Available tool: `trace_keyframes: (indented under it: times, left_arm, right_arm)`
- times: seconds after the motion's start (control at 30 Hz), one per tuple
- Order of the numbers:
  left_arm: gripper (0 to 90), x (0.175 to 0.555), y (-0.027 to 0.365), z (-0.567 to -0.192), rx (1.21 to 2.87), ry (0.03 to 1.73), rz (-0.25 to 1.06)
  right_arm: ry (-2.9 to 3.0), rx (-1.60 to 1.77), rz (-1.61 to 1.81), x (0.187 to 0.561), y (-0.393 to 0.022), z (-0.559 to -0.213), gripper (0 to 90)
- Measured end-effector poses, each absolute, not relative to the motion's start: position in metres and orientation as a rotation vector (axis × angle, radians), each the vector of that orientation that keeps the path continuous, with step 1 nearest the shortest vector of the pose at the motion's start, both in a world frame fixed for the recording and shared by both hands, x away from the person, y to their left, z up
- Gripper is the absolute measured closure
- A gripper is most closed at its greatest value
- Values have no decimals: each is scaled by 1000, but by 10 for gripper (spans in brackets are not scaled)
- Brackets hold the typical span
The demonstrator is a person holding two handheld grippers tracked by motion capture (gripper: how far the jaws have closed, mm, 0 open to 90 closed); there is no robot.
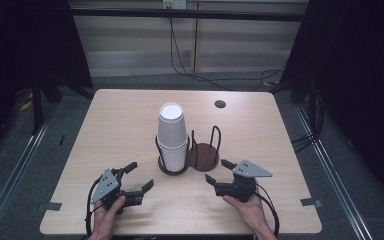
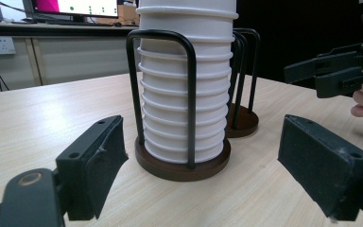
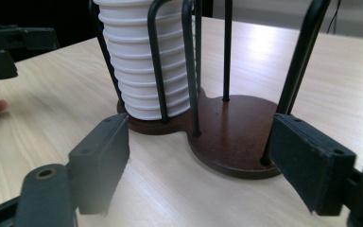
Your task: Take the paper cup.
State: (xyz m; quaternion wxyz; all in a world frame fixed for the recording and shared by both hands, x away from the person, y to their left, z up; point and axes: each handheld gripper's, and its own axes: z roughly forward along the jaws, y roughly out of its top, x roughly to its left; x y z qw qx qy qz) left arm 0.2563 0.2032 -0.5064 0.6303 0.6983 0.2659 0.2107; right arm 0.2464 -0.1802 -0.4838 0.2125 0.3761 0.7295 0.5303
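So there's a stack of white paper cups point(image 1: 172, 136) sitting in the left ring of a double holder point(image 1: 202, 156), dark wooden base with black wire hoops, pretty much dead centre on the surface point(image 1: 115, 130). The right ring is bare, you just see the brown disc. The stack pokes up well above the hoops.

Just on the near side of the holder are the two grippers, one on each side. Left gripper point(image 1: 139, 176) sits near-left of the cups, jaws spread wide with nothing between them, pointing in at the stack. Right gripper point(image 1: 218, 171) is near-right, aimed at the bare ring, jaws also standing wide, nothing in them. Neither one touches the holder. A hand point(image 1: 111, 212) wraps each gripper from the near edge, cables trailing back.

The surface itself is light wood grain with rounded corners, a dark round grommet hole point(image 1: 220, 104) at the far right, and little grey tape bits point(image 1: 53, 205) at the near corners. Around it, grey carpet floor, metal rails down both sides, black cables point(image 1: 190, 70) looping along the far wall, which is pale panelling with a socket plate up top. Dark curtains hang on both sides. From the left gripper view there's a monitor point(image 2: 75, 8) lit up in the background.
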Motion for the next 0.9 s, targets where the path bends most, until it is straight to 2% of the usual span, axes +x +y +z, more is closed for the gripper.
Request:
trace_keyframes:
  times: [0.17, 0.73, 0.9]
  left_arm:
    - [154, 255, 203, -507, 1590, 611, 491]
    - [155, 255, 203, -506, 1602, 604, 493]
    - [155, 255, 202, -507, 1592, 598, 486]
  right_arm:
    - [2061, 1040, 1439, 248, -175, -478, 223]
    - [2122, 1026, 1490, 260, -172, -448, 193]
    - [2186, 1011, 1482, 266, -167, -439, 219]
